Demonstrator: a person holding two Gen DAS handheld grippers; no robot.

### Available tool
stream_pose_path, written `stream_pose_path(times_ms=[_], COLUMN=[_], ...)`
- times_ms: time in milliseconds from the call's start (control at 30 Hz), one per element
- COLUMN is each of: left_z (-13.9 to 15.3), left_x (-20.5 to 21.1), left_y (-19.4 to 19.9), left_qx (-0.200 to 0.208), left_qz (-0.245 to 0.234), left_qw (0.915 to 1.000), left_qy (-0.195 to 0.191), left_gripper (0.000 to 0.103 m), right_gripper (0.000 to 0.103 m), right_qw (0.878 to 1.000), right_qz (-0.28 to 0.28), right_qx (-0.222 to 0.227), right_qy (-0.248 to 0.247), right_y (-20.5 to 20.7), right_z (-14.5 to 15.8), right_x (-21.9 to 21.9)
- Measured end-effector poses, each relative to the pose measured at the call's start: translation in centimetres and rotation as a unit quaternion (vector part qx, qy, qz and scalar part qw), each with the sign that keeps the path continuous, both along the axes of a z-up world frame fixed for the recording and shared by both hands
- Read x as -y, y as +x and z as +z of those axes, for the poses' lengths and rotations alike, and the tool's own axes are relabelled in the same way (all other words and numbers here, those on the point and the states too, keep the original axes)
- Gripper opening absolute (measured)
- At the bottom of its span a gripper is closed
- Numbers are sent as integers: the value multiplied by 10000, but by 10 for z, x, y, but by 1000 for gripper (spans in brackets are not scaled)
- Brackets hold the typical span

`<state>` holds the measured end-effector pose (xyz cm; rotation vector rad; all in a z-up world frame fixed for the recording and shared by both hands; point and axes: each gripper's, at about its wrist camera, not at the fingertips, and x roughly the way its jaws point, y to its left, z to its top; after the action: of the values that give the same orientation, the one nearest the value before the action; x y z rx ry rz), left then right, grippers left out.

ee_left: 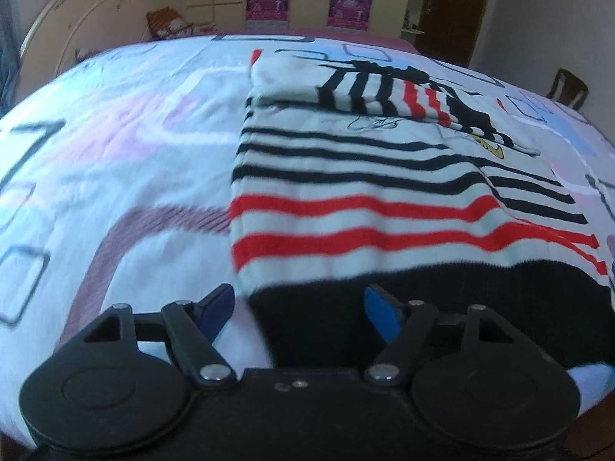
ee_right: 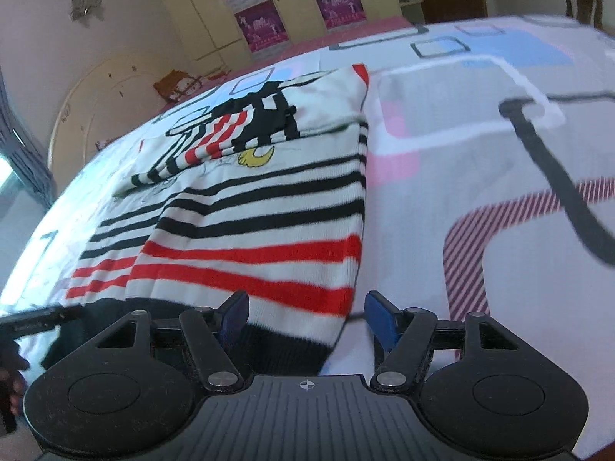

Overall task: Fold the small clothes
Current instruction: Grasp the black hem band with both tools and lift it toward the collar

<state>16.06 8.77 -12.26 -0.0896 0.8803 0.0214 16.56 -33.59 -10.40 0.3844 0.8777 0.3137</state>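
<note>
Both grippers poised at the black hem, nothing pinched yet.

Left gripper [ee_left: 300, 307] hangs with its blue fingers spread wide, and the hem's left corner sits right between them; right gripper [ee_right: 305, 313] likewise gaping, straddling the hem's right corner. From either tool the striped sweater [ee_left: 384, 192] runs away toward twelve o'clock, long axis dead ahead, sleeves already folded across the chest up at the far end. It lies flat on the patterned bedsheet [ee_left: 115, 153]. Each hand looks about equally near its own corner, so I'd guess the next move is a two-handed grab, hem carried up toward the collar.
</note>
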Motion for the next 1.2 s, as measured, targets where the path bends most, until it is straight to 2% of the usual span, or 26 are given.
stream_pose_path(times_ms=[167, 267, 300, 333, 400, 467, 633, 733, 800, 933, 1067, 1133, 1200], left_z=[-3, -2, -3, -4, -6, -9, -16, -20, -22, -25, -30, -28, -25], left_x=[-12, -19, -22, -25, -28, -30, -38, -43, -46, -42, -34, -38, -49], left_y=[-17, -20, -21, -22, -25, -27, -14, -2, 1, -6, -18, -18, -14], left_qx=[27, 21, 5, -6, -1, 34, 51, 81, 133, 80, 26, 175, 384], left_qz=[98, -2, -58, -91, -57, -58, -23, 106, 156, -13, -179, -89, 225], left_qw=[9992, 9951, 9918, 9883, 9821, 9767, 9622, 9522, 9449, 9356, 9350, 9340, 9316], left_qy=[-395, -986, -1277, -1521, -1883, -2146, -2723, -3053, -3266, -3530, -3542, -3568, -3606], left_gripper=[72, 72, 72, 71, 69, 66, 61, 51, 51, 51, 51, 51, 51], right_gripper=[67, 67, 64, 55, 49, 49, 49, 49, 49, 49, 49, 49, 49], right_qw=[9983, 9960, 9948, 9931, 9900, 9879, 9735, 9711, 9689, 9698, 9710, 9716, 9728], right_qz=[-182, -71, -39, 18, 97, 111, 49, -18, 4, 117, 168, 148, 21], right_qx=[-275, -348, -384, -453, -604, -638, -778, -672, -661, -684, -741, -728, -668], right_qy=[485, 821, 945, 1082, 1270, 1407, 2150, 2289, 2386, 2338, 2267, 2248, 2217], right_y=[-7, -10, -10, -11, -13, -17, -14, -6, -2, -7, -17, -18, -15], right_z=[-12, -15, -15, -17, -21, -24, -31, -27, -26, -28, -33, -32, -30], right_x=[15, 18, 18, 18, 15, 14, 17, 19, 19, 15, 8, 8, 11])
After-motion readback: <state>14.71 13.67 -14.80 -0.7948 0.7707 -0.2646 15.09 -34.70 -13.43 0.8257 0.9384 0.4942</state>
